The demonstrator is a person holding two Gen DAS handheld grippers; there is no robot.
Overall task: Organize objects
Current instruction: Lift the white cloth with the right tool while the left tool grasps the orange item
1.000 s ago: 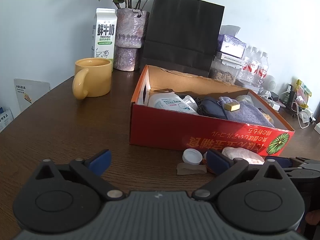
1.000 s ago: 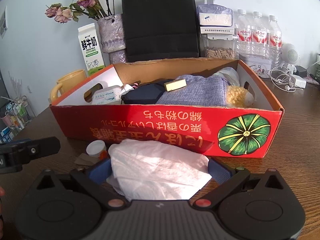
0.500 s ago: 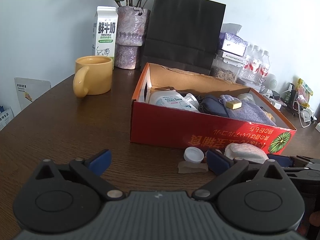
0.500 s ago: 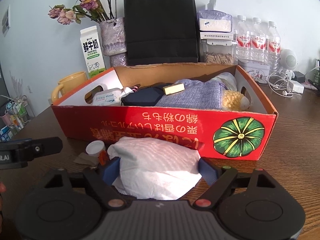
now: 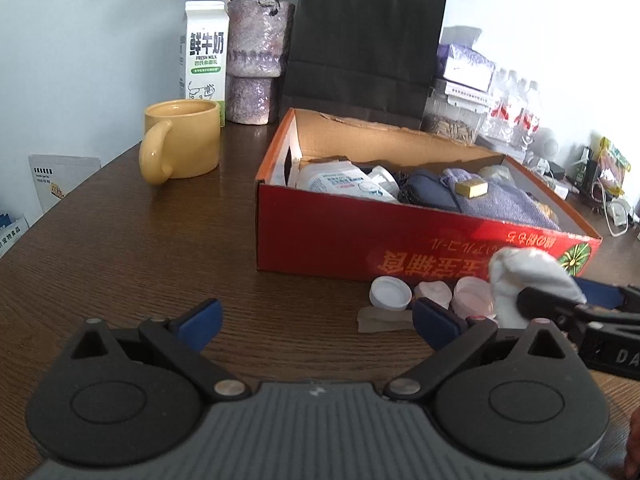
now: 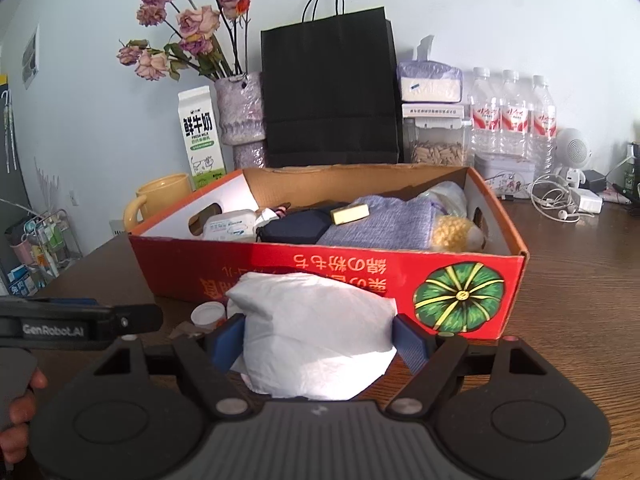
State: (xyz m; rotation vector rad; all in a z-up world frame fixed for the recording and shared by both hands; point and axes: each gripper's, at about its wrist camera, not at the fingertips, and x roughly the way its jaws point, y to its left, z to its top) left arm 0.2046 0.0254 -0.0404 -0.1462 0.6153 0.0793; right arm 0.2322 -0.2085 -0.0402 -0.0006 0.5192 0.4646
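Note:
A red cardboard box [image 5: 400,240] [image 6: 340,272] stands on the brown table, holding a white pouch, a dark pouch, a purple cloth [image 6: 384,224] and a small yellow block [image 6: 349,213]. My right gripper [image 6: 318,336] is shut on a white crumpled tissue bundle [image 6: 316,336] and holds it lifted in front of the box's near wall; the bundle also shows in the left wrist view [image 5: 528,276]. My left gripper [image 5: 316,318] is open and empty, low over the table left of the right one. A white cap [image 5: 389,293] and pink lids [image 5: 472,298] lie before the box.
A yellow mug [image 5: 182,142], a milk carton [image 5: 204,52], a vase of dried roses [image 6: 240,112] and a black paper bag [image 6: 330,92] stand behind the box. Water bottles [image 6: 512,120], a seed jar and cables [image 6: 560,200] are at the back right.
My right gripper closed on the tissue bundle and lifted it off the table, toward the box. Pink lids under it came into sight. My left gripper barely moved.

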